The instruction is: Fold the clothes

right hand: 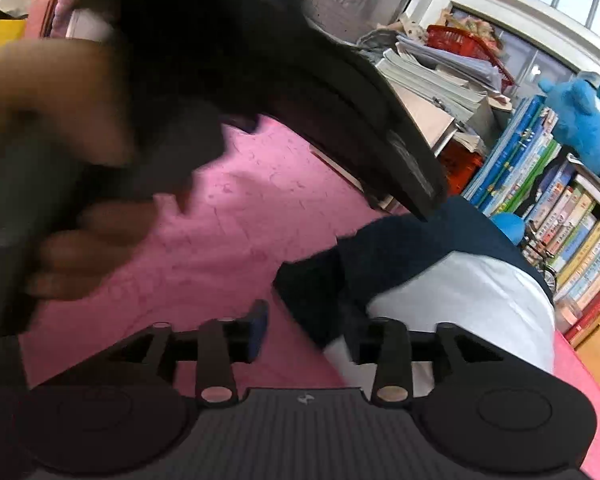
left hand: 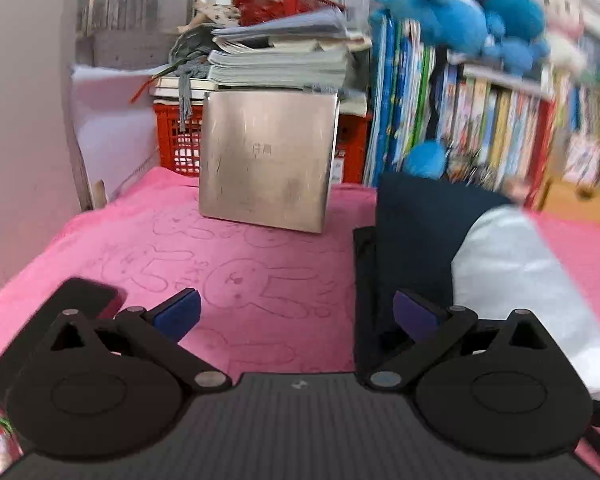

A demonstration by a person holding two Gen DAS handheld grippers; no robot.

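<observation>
A folded navy and white garment (left hand: 500, 264) lies on the pink blanket (left hand: 236, 280), to the right in the left wrist view. My left gripper (left hand: 296, 316) is open and wide, and its right blue pad (left hand: 416, 316) overlaps the garment's navy edge. In the right wrist view the same garment (right hand: 460, 292) lies ahead. My right gripper (right hand: 308, 328) stands partly open around its near navy corner. The left pad (right hand: 260, 326) is clear of the cloth and the right pad is hidden behind it. A hand (right hand: 60, 136) holds the left tool's black body (right hand: 360, 120) above.
A metal-coloured box (left hand: 268, 160) stands at the back of the blanket before a red crate (left hand: 178, 136) and stacked papers (left hand: 280, 60). Books (left hand: 480, 128) and a blue plush toy (left hand: 460, 12) fill the right. A black phone (left hand: 60, 320) lies at the near left.
</observation>
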